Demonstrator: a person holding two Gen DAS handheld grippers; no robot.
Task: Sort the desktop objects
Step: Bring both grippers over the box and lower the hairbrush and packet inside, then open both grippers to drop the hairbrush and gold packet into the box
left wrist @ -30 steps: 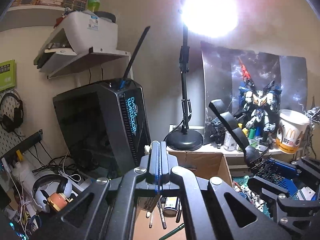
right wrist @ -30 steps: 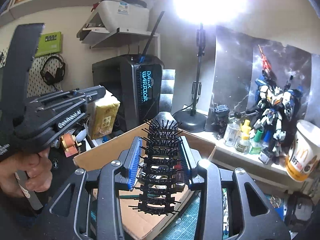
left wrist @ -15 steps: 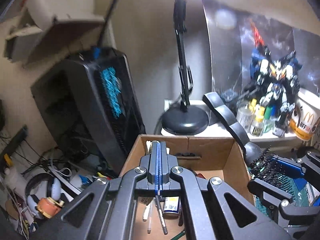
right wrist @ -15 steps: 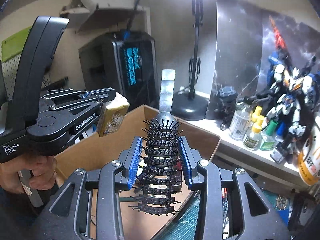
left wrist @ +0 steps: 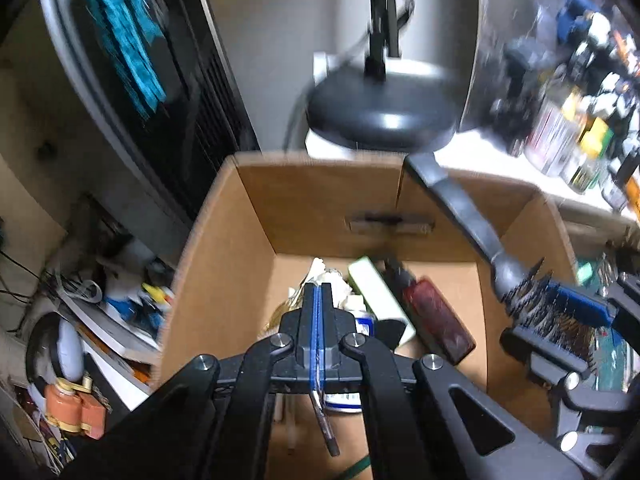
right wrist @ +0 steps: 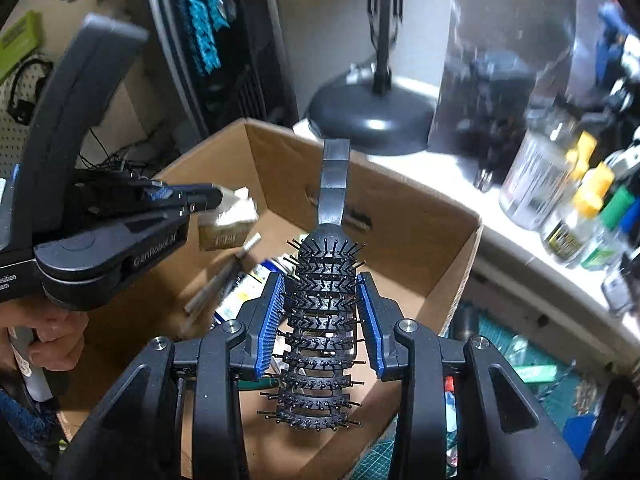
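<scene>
My left gripper (left wrist: 317, 300) is shut on the thin edge of a yellowish packet (right wrist: 228, 222), which hangs over the open cardboard box (left wrist: 256, 204). In the right wrist view the left gripper (right wrist: 216, 199) reaches in from the left, held by a person's hand (right wrist: 52, 336). My right gripper (right wrist: 322, 284) is shut on the head of a black bristle hairbrush (right wrist: 324, 320). The brush handle (left wrist: 460, 208) points forward over the box's right side. Inside the box lie pens (right wrist: 216, 284), a green-white carton (left wrist: 378, 292) and a dark red item (left wrist: 436, 320).
A black lamp base (left wrist: 380, 112) stands just behind the box (right wrist: 400, 208). A black computer tower (left wrist: 140, 80) rises at the left. Small bottles (right wrist: 560, 184) line a white shelf at the right. A green cutting mat (right wrist: 516, 356) lies beside the box.
Both grippers have tipped downward and come closer to the box, which now fills the lower view. The packet has moved from outside the box's left rim to above its inside.
</scene>
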